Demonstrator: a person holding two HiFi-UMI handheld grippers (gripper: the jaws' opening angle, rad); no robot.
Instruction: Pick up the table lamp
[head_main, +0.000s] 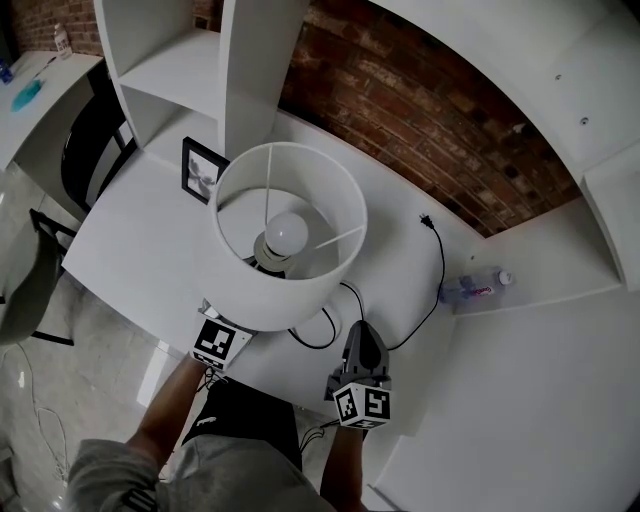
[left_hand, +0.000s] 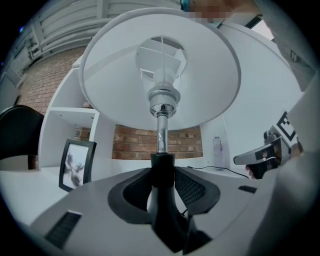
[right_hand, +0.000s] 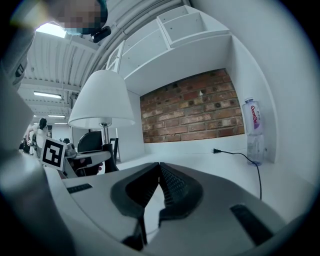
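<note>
The table lamp (head_main: 290, 292) stands on the white desk (head_main: 140, 240), with a white drum shade, a bulb (head_main: 290, 232), a chrome rod (left_hand: 161, 132) and a black neck (left_hand: 162, 167). My left gripper (left_hand: 162, 175) reaches in level under the shade, its pads against both sides of the black neck; only its marker cube (head_main: 220, 342) shows in the head view. My right gripper (head_main: 362, 330) rests to the right of the lamp, shut and empty, fingertips together (right_hand: 160, 165). The lamp's black cord (head_main: 435, 270) runs right to a loose plug (head_main: 425, 220).
A black picture frame (head_main: 203, 170) leans behind the lamp on the left. A plastic bottle (head_main: 475, 290) stands by the right wall. White shelving (head_main: 250, 60) and a brick wall (head_main: 420, 110) close the back. A black chair (head_main: 90, 140) is at the left.
</note>
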